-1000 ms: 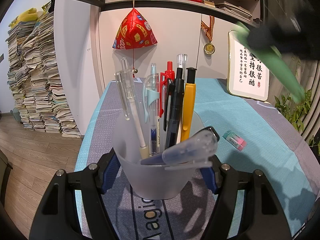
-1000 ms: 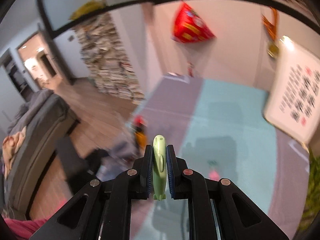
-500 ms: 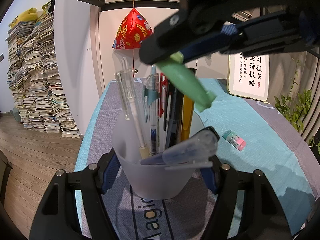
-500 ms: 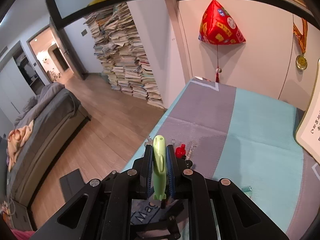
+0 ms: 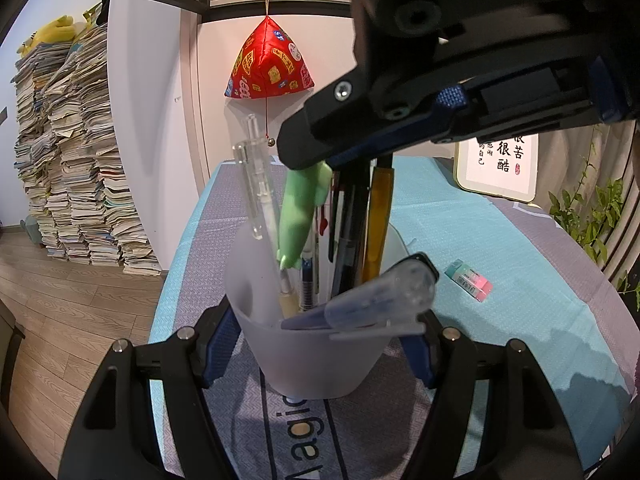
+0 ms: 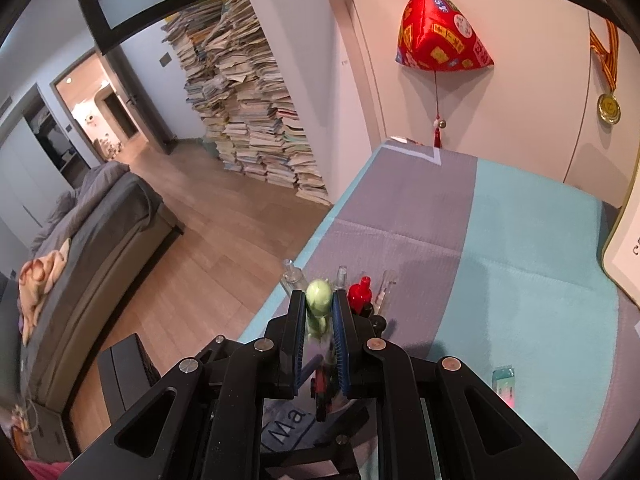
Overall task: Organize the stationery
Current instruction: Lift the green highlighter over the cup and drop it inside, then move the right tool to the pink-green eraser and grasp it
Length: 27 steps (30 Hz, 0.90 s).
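Note:
My left gripper [image 5: 316,344] is shut on a frosted plastic pen cup [image 5: 308,356] that stands on the table mat and holds several pens. My right gripper [image 6: 319,304] hovers right above the cup and shows from the side in the left wrist view [image 5: 320,160]. A green pen [image 5: 298,216] hangs point-down from its fingers, its lower end inside the cup rim. In the right wrist view the green pen [image 6: 319,294] sits between the two pads, which have spread a little; contact is unclear.
A pink and green eraser [image 5: 468,280] lies on the teal mat [image 5: 520,280] right of the cup; it also shows in the right wrist view [image 6: 504,380]. A framed calligraphy board [image 5: 500,164] leans at the back right. The table's left edge drops to a wooden floor.
My right gripper has come down over the cup and turned the green pen upright into it. Its jaws look slightly wider apart than before. The left gripper and cup have not moved.

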Each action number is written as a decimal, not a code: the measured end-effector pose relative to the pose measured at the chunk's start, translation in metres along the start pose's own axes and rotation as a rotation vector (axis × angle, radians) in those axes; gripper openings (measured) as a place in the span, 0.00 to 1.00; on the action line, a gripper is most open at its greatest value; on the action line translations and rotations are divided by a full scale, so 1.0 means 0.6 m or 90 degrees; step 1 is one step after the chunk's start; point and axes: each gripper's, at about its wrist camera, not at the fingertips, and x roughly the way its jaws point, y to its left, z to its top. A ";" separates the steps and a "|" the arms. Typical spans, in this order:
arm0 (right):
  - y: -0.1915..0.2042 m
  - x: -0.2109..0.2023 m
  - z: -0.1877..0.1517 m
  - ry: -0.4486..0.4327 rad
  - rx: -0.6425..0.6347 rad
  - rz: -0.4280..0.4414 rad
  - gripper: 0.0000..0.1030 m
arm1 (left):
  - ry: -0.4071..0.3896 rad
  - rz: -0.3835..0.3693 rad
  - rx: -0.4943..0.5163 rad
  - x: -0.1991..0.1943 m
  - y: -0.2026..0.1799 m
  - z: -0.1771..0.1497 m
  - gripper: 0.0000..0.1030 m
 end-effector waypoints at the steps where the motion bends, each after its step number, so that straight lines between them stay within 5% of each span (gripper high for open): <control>1: 0.000 0.000 0.000 0.001 0.000 -0.001 0.14 | 0.000 0.000 0.000 0.000 0.001 0.000 0.68; 16: -0.007 -0.031 -0.006 -0.016 0.000 -0.003 0.14 | 0.000 0.000 0.000 0.001 0.000 -0.001 0.68; 27: -0.081 -0.084 -0.018 -0.036 0.038 -0.069 0.14 | 0.000 0.000 0.000 0.001 0.001 -0.001 0.68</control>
